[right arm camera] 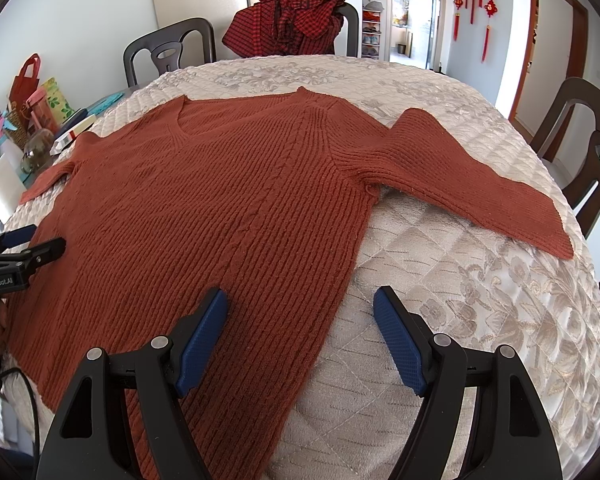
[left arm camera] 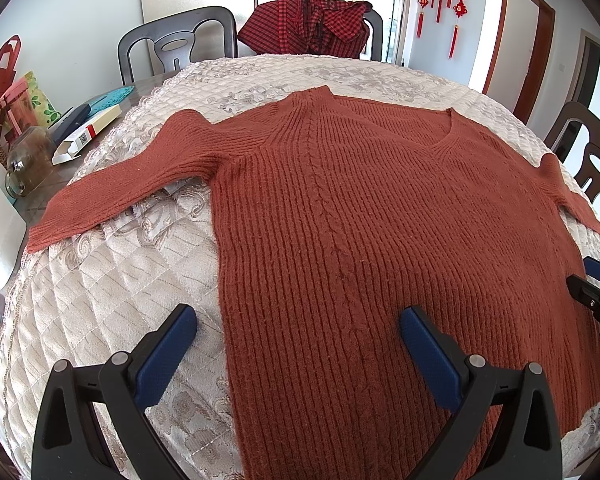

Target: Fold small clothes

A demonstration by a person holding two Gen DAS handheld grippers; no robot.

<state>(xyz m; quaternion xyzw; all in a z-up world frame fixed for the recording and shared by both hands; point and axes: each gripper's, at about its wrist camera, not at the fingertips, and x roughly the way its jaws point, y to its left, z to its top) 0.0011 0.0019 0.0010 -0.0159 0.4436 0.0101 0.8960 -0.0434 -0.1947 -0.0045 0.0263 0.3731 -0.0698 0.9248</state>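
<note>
Rust sweater (left arm camera: 360, 208) lies flat on my quilted surface (left arm camera: 112, 292), sleeves out. Left gripper (left arm camera: 298, 332) and right gripper (right arm camera: 300, 312) hover over its hem, jaws spread, holding nothing.

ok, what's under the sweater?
The rust sweater lies flat on a cream quilted cover, which shows all around it. Anything between the two, or below the cover, is hidden.
</note>
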